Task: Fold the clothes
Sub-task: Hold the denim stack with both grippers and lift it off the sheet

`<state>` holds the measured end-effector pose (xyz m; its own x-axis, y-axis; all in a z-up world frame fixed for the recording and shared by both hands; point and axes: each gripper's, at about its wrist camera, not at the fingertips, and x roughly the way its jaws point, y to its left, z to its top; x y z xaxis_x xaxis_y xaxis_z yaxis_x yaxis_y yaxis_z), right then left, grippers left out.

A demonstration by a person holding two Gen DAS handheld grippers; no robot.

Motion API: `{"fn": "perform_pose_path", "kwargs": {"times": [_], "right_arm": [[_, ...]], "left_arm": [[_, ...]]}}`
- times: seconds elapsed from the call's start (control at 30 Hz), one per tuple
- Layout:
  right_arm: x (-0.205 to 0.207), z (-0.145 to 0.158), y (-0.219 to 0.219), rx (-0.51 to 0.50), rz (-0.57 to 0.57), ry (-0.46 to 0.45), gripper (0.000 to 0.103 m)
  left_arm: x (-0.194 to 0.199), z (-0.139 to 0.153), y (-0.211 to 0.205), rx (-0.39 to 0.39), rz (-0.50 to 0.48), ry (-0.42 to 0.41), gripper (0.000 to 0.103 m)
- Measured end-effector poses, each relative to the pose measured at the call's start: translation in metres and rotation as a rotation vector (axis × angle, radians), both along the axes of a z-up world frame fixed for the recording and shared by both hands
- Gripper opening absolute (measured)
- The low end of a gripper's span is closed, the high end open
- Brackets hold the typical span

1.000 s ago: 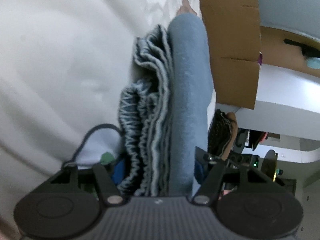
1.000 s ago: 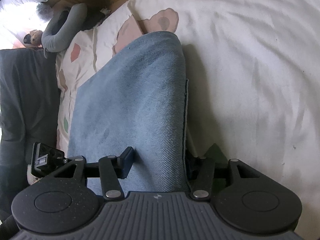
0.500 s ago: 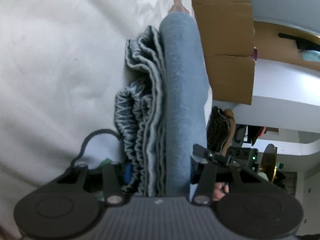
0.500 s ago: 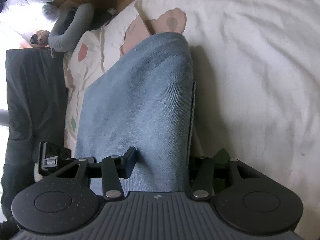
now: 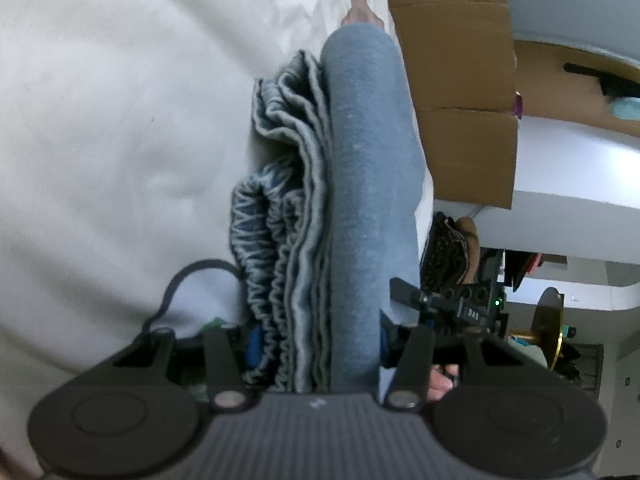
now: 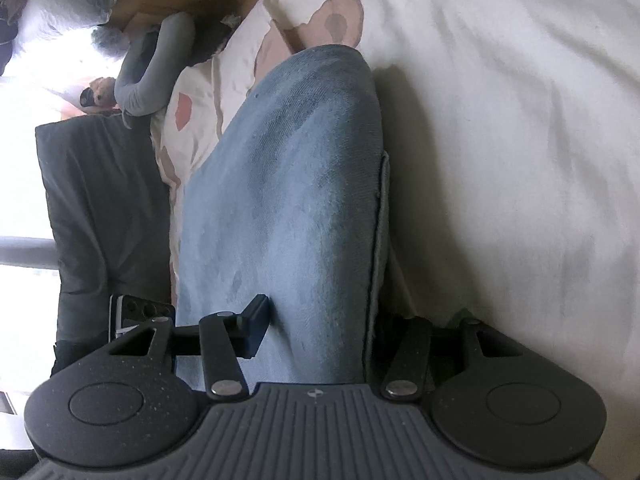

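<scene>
Left wrist view: the left gripper (image 5: 314, 340) clamps the folded blue garment (image 5: 360, 184), its gathered waistband layers toward the left finger, the white bedsheet (image 5: 100, 128) beyond.

Right wrist view: the right gripper (image 6: 320, 332) grips the same blue garment (image 6: 296, 184) between both fingers, sheet to its right.

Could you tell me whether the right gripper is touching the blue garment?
Touching. The right wrist view shows the right gripper with one finger pressed into the blue garment, the cloth filling the space between both fingers.
</scene>
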<state>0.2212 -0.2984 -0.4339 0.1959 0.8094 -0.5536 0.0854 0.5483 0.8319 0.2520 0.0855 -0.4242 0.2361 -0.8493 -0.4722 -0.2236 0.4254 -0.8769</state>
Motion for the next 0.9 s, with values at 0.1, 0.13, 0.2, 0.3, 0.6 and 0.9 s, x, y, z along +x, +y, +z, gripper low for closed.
{"fn": "perform_pose_path", "kwargs": {"times": [0.1,0.13,0.2,0.3,0.6,0.9], "right_arm": [[0.003,0.0,0.003,0.004,0.009,-0.003,0.054],[0.003,0.001,0.002,0.015,0.011,-0.003,0.053],[0.003,0.004,0.0,0.054,0.012,-0.003,0.053],[0.004,0.007,0.0,0.071,0.031,-0.004,0.053],[0.014,0.004,0.023,-0.016,0.089,0.008,0.056],[0.012,0.019,0.022,-0.04,0.105,-0.021,0.034]], "left_arm": [[-0.003,-0.001,0.005,-0.004,0.002,-0.001,0.053],[-0.004,0.0,0.006,0.0,-0.001,-0.003,0.053],[-0.005,0.004,0.008,0.014,-0.012,-0.015,0.053],[-0.005,0.009,0.01,0.03,-0.027,-0.03,0.052],[-0.006,0.01,0.012,0.031,-0.018,-0.033,0.052],[-0.006,0.026,0.003,0.088,-0.026,-0.075,0.046]]}}
